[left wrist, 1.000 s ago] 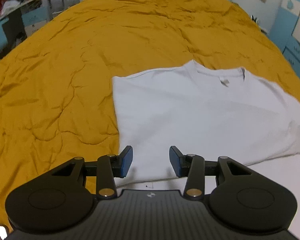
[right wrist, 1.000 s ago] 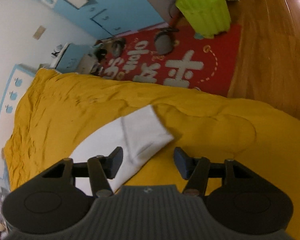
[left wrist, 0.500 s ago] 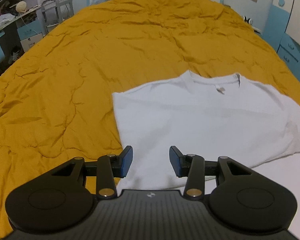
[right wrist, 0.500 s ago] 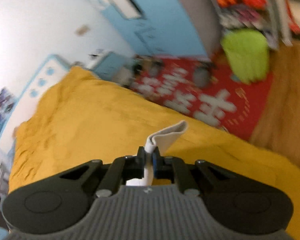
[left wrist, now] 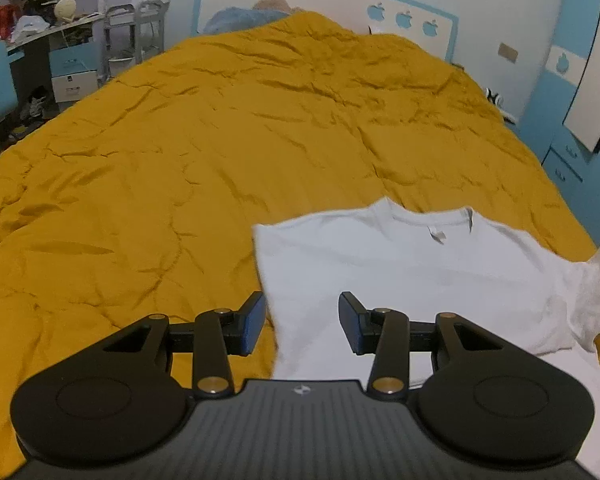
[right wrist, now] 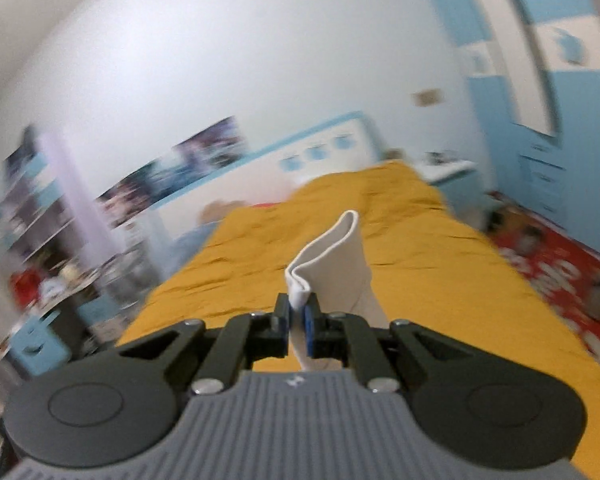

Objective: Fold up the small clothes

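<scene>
Right gripper (right wrist: 299,320): clamped on sleeve (right wrist: 332,256) of white T-shirt (left wrist: 412,276) | left gripper (left wrist: 302,322): jaws apart, empty, above shirt edge | yellow bedspread (left wrist: 180,160) beneath

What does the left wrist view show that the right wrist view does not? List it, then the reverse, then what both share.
Only the left wrist view: the left gripper, open and empty, above the white T-shirt's spread body, collar and neck label.
Only the right wrist view: the right gripper shut on the shirt's sleeve, lifted off the bed, and a red rug.
Both: the yellow bedspread, the headboard with blue apples and part of the same shirt.
</scene>
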A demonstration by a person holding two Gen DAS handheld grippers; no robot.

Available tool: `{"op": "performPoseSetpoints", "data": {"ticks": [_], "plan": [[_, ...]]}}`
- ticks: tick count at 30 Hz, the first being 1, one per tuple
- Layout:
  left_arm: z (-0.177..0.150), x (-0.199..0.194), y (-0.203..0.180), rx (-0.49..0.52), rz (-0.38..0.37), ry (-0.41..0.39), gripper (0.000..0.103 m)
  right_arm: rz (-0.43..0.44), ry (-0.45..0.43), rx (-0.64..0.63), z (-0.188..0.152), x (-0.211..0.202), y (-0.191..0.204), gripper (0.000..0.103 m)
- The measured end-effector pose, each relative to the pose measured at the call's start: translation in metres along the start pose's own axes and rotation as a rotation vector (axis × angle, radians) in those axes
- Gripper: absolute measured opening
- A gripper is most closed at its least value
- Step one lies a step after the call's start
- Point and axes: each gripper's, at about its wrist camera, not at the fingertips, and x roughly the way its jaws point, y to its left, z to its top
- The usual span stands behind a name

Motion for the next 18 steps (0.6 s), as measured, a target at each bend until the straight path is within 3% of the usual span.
{"op": "performPoseSetpoints", "data": {"ticks": [4,7,14,18], "plan": [[0.002,-0.003,0.016,-0.03,-0.002,-0.014,0.05,0.047,0.059,-0.057,-0.033,0.048,0.08,0.002],[0.002,-0.001,0.026,-0.041,0.003,-0.016,0.05,0.053,0.117,-0.084,-0.08,0.091,0.118,0.002],[-0.004,0.008,0.042,-0.052,0.005,-0.011,0.05,0.073,0.344,-0.039,-0.247,0.181,0.154,0.002],[-0.01,0.013,0.053,-0.059,0.004,0.01,0.049,0.086,0.472,-0.006,-0.34,0.212,0.171,0.002]]}}
